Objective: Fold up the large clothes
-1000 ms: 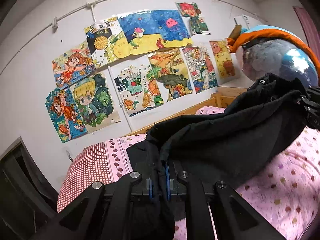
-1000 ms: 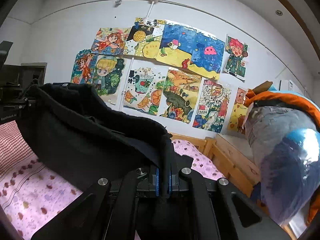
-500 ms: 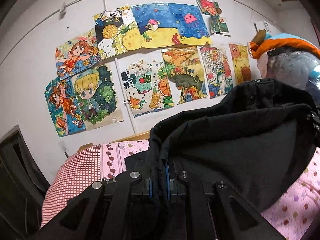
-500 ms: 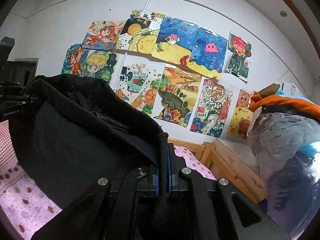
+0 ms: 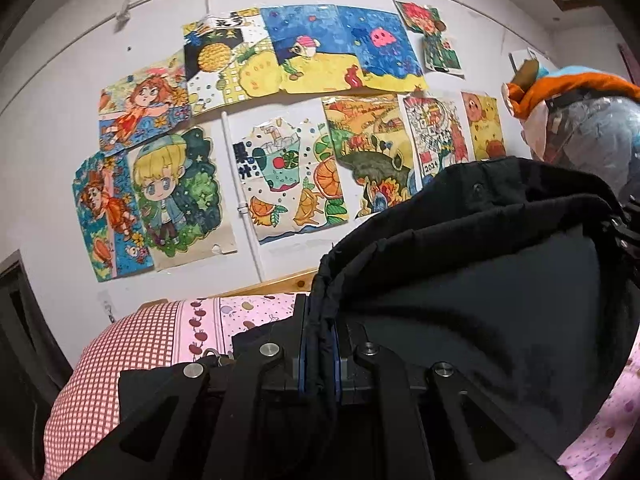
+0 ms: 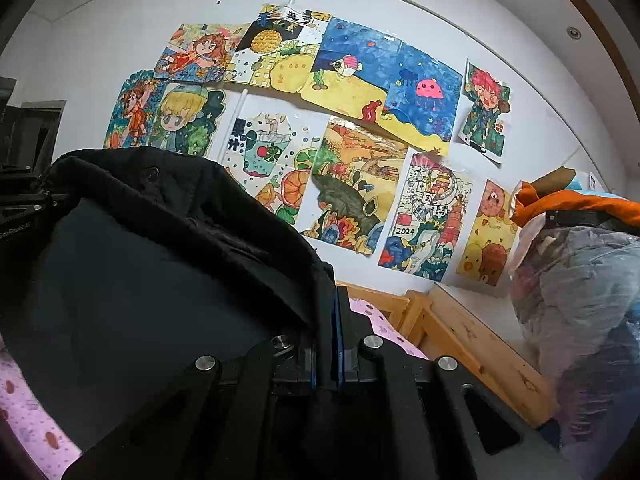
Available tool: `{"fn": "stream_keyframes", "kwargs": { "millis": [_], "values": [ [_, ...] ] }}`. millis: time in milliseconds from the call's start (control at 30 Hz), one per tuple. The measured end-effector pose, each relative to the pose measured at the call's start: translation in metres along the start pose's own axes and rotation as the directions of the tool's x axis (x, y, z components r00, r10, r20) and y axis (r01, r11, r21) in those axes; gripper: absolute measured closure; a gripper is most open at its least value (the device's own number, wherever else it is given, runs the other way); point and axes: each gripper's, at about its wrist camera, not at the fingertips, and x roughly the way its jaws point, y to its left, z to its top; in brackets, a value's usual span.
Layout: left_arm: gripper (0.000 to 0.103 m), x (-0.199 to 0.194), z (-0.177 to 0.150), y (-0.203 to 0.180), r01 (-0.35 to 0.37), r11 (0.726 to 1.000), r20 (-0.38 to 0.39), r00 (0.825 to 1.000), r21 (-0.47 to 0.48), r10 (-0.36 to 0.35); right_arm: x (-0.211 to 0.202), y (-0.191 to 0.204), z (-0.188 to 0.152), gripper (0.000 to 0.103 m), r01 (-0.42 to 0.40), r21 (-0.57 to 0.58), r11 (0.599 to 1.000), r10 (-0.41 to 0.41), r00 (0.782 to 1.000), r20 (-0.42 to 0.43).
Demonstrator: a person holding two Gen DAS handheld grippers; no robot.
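Both grippers, left (image 5: 319, 344) and right (image 6: 327, 344), stay clamped on the black garment (image 5: 480, 280), carrying its edge forward over the bed (image 5: 248, 312), fold underway

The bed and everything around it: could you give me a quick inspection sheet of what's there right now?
Surface: bed with pink dotted sheet; red-checked pillow at its far end.
Job's things: black garment, held up between the two grippers, its lower part hanging toward the sheet.
Clutter: bulging clear plastic bag of clothes, orange fabric on top, beside the bed.
Grippers: left gripper shut on the garment's edge; right gripper shut on the opposite edge.
Cables: white conduit running along and down the wall; no loose cable seen.
Surroundings: white wall covered with children's paintings; wooden bed frame; dark furniture at the far left.
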Motion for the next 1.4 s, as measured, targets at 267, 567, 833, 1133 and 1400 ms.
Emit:
{"fn": "stream_keyframes", "kwargs": {
  "millis": [267,567,833,1133,1400],
  "values": [
    [0.094,0.047,-0.018,-0.003,0.013,1.000,-0.036,0.999,0.006,-0.012,0.052,0.015,-0.018,0.097,0.022,0.005,1.000,-0.022,0.999,-0.041],
    [0.093,0.106,-0.036,-0.002,0.036,0.998,-0.109,0.993,-0.053,-0.042,0.106,0.033,-0.034,0.097,0.040,-0.051,0.998,-0.045,0.994,-0.105],
    [0.087,0.135,-0.047,0.008,0.077,0.990,-0.166,0.981,-0.114,-0.096,0.145,0.046,-0.051,0.096,0.020,-0.044,0.999,-0.027,0.985,-0.169],
    [0.073,0.165,-0.059,0.016,0.126,0.975,-0.217,0.962,-0.185,-0.166,0.170,0.058,-0.069,0.086,0.053,-0.054,0.997,-0.063,0.972,-0.225],
    [0.035,0.169,-0.070,0.031,0.108,0.956,-0.206,0.964,-0.273,-0.168,0.177,0.033,-0.082,0.027,0.123,0.086,0.989,-0.095,0.958,-0.269]
  ]
}}
